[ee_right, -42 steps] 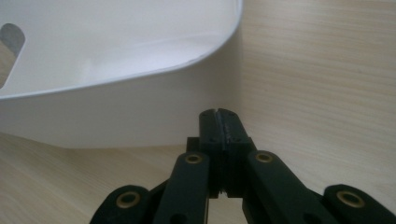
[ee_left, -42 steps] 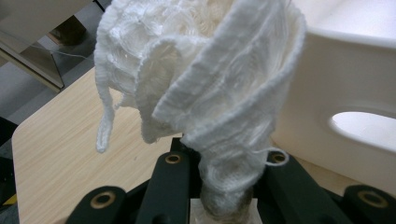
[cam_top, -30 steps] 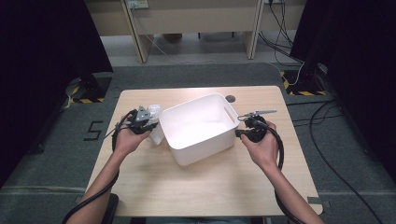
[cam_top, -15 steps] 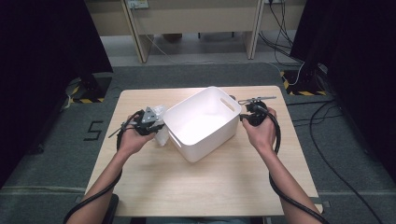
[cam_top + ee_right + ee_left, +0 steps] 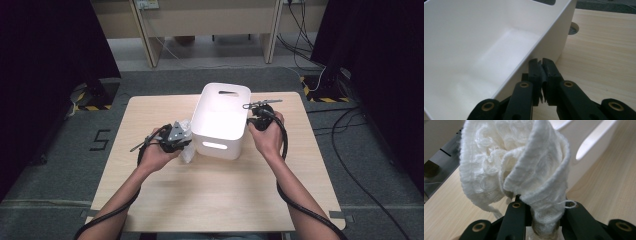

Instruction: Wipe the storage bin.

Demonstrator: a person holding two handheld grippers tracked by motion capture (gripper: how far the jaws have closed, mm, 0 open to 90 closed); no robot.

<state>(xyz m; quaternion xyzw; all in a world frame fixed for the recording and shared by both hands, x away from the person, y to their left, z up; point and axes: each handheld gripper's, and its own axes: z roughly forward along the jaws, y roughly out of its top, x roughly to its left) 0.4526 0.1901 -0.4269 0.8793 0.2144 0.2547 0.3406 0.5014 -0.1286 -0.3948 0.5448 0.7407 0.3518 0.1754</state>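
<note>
White knitted cloth (image 5: 524, 170), soft and light, bunches in my left gripper (image 5: 541, 212); right gripper (image 5: 541, 75), jaws just easing apart, empty, at three o'clock of the white plastic bin (image 5: 222, 117).

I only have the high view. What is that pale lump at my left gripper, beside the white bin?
Observer: A bunched white knitted cloth. The left gripper has its jaws clamped on the cloth's lower end.
Operator: Is my right gripper gripping the bin's rim?
Observer: No. The right gripper has just been opening its jaws. They stand a narrow slit apart with nothing between them, just outside the white bin wall.
Operator: Anything on the table past that side of the bin?
Observer: A round hole in the tabletop, beside the bin's far corner.
</note>
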